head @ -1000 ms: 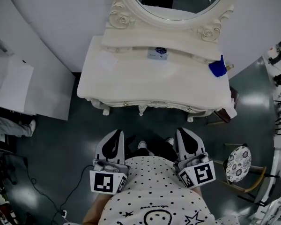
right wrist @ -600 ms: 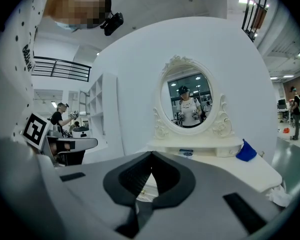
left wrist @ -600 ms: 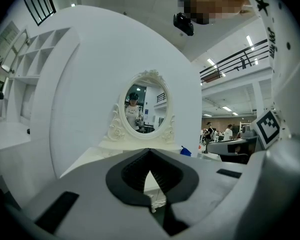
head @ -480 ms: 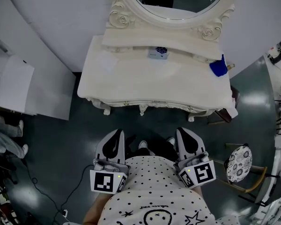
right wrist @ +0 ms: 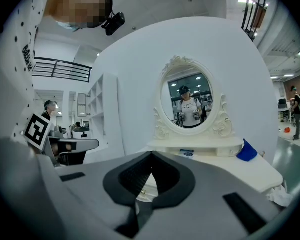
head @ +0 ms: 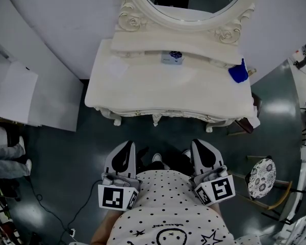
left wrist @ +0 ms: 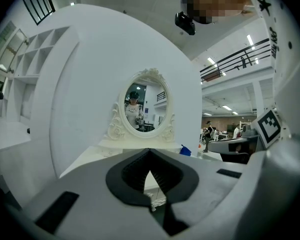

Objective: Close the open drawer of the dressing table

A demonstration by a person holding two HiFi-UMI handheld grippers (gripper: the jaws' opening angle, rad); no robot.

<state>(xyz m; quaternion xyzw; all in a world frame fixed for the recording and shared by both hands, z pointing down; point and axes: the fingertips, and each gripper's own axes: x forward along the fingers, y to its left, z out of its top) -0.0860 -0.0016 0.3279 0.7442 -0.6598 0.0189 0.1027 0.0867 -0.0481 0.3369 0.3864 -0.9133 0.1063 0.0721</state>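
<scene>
Though sought along the worktop point(head: 143, 86) front, mid frame, no jutting drawer found: closed already, or open out of sight. Lower centre, well short: left hand-held gripper point(head: 126, 147) and right hand-held gripper point(head: 201, 145), pinched together, empty.

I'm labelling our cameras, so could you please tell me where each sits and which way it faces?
Head view: on the head, steeply down at the dressing table; left gripper, right gripper, dotted shirt show.
Left gripper view: on that gripper, facing the mirror; shut jaws show.
Right gripper view: likewise, own shut jaws.
Shared: mirror, blue object.
</scene>
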